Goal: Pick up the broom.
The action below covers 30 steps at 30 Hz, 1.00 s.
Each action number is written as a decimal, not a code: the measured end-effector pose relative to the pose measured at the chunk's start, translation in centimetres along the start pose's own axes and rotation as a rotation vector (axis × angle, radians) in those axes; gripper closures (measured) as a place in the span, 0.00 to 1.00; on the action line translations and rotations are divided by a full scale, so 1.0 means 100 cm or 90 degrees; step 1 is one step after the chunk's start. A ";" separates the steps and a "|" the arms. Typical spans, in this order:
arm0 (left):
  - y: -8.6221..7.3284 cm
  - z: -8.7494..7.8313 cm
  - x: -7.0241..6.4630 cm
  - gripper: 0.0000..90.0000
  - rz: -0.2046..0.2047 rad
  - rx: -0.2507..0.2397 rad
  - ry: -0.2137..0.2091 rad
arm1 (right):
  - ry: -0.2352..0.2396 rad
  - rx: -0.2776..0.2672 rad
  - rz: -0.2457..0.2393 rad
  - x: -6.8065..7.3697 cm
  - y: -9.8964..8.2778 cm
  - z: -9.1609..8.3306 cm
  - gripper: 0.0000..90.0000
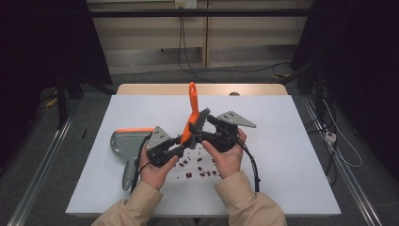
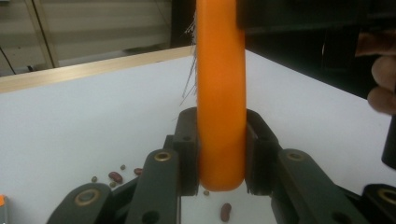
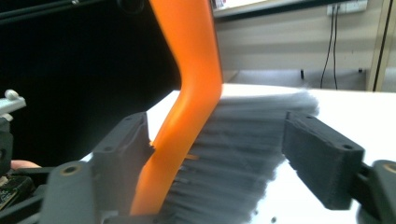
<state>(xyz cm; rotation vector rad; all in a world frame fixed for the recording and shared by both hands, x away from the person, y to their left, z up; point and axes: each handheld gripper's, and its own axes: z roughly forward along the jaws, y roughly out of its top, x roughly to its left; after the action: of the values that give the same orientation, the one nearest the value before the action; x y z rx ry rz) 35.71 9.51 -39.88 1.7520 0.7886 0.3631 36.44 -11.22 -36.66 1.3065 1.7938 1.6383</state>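
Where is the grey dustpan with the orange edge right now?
In the high view, the grey plastic dustpan with the orange edge lies on the white table's left side, beside the left gripper.

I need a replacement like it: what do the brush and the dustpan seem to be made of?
Brush: orange back and handle look like smooth, slightly glossy moulded plastic; the grey bristles look like fine synthetic fibre. Dustpan: apparently matte grey plastic with an orange edge strip, possibly rubber.

A lab: dark curtains (image 1: 42, 42), floor rails (image 1: 42, 169), trailing cables (image 1: 188, 52).
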 end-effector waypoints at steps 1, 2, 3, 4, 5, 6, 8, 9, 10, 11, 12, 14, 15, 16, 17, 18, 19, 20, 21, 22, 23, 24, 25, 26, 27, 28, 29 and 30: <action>0.000 0.000 -0.001 0.79 0.001 -0.001 0.000 | -0.003 0.005 0.008 0.002 -0.002 0.002 0.22; 0.000 0.000 -0.001 0.79 0.001 -0.001 0.001 | 0.001 0.005 0.026 0.005 -0.005 0.005 0.22; 0.000 0.001 -0.002 0.79 0.004 -0.002 0.001 | 0.006 0.005 0.033 0.007 -0.006 0.007 0.23; 0.000 0.001 -0.003 0.79 0.014 -0.006 0.000 | 0.007 0.008 0.033 0.010 -0.008 0.009 0.22; -0.001 0.001 -0.004 0.78 0.015 -0.011 -0.006 | -0.003 0.008 0.029 0.013 -0.009 0.011 0.21; -0.001 0.000 -0.005 0.78 0.017 -0.010 -0.003 | -0.016 0.007 0.024 0.015 -0.010 0.013 0.20; -0.001 -0.001 -0.006 0.78 0.018 -0.017 -0.008 | -0.026 0.016 0.033 0.017 -0.012 0.017 0.21; 0.000 -0.001 -0.007 0.77 0.027 -0.021 -0.008 | -0.033 0.020 0.034 0.017 -0.013 0.018 0.21; 0.000 -0.001 -0.009 0.77 0.034 -0.023 -0.007 | -0.037 0.025 0.037 0.018 -0.014 0.019 0.22; 0.000 -0.002 -0.010 0.77 0.036 -0.027 -0.008 | -0.039 0.030 0.041 0.018 -0.014 0.020 0.28; 0.001 -0.002 -0.011 0.76 0.044 -0.025 -0.007 | -0.050 0.028 0.044 0.018 -0.014 0.019 0.36; 0.001 -0.002 -0.012 0.76 0.051 -0.026 -0.007 | -0.046 0.028 0.062 0.016 -0.012 0.017 0.39; 0.001 -0.002 -0.012 0.76 0.053 -0.027 -0.007 | -0.039 0.030 0.074 0.015 -0.011 0.016 0.41; 0.001 -0.001 -0.013 0.76 0.058 -0.024 -0.005 | -0.037 0.032 0.079 0.014 -0.011 0.016 0.43; 0.001 0.000 -0.014 0.74 0.063 -0.023 -0.003 | -0.034 0.036 0.082 0.014 -0.011 0.015 0.47; 0.001 0.000 -0.015 0.73 0.066 -0.020 0.001 | -0.032 0.040 0.086 0.014 -0.011 0.015 0.49; 0.001 0.001 -0.015 0.73 0.075 -0.018 0.005 | -0.032 0.042 0.087 0.015 -0.011 0.015 0.50; 0.000 0.001 -0.016 0.72 0.083 -0.019 0.007 | -0.033 0.047 0.090 0.015 -0.010 0.014 0.52; 0.000 0.002 -0.017 0.72 0.080 -0.019 0.008 | -0.033 0.049 0.100 0.014 -0.010 0.014 0.55; 0.000 0.002 -0.018 0.71 0.086 -0.017 0.011 | -0.034 0.054 0.113 0.014 -0.010 0.013 0.57; 0.000 0.003 -0.019 0.70 0.089 -0.017 0.014 | -0.033 0.058 0.119 0.014 -0.009 0.012 0.59; 0.000 0.004 -0.020 0.69 0.093 -0.015 0.018 | -0.029 0.060 0.134 0.014 -0.009 0.012 0.63; 0.000 0.004 -0.020 0.68 0.090 -0.017 0.018 | -0.026 0.063 0.142 0.015 -0.008 0.012 0.65; 0.000 0.005 -0.020 0.67 0.091 -0.017 0.017 | -0.028 0.063 0.145 0.015 -0.008 0.011 0.66; 0.000 0.006 -0.019 0.65 0.091 -0.013 0.017 | -0.026 0.061 0.151 0.015 -0.007 0.011 0.68; 0.000 0.007 -0.019 0.63 0.086 -0.010 0.014 | -0.019 0.059 0.164 0.014 -0.006 0.011 0.71; -0.001 0.008 -0.019 0.59 0.077 -0.011 0.009 | -0.017 0.059 0.167 0.014 -0.006 0.011 0.76; 0.000 0.007 -0.016 0.58 0.078 -0.011 0.002 | -0.016 0.054 0.154 0.014 -0.005 0.011 0.77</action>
<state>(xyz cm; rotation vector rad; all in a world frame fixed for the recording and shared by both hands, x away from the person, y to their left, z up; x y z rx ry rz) 34.96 7.92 -39.90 1.7881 0.6801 0.4535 36.44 -9.39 -37.04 1.6304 1.7644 1.6736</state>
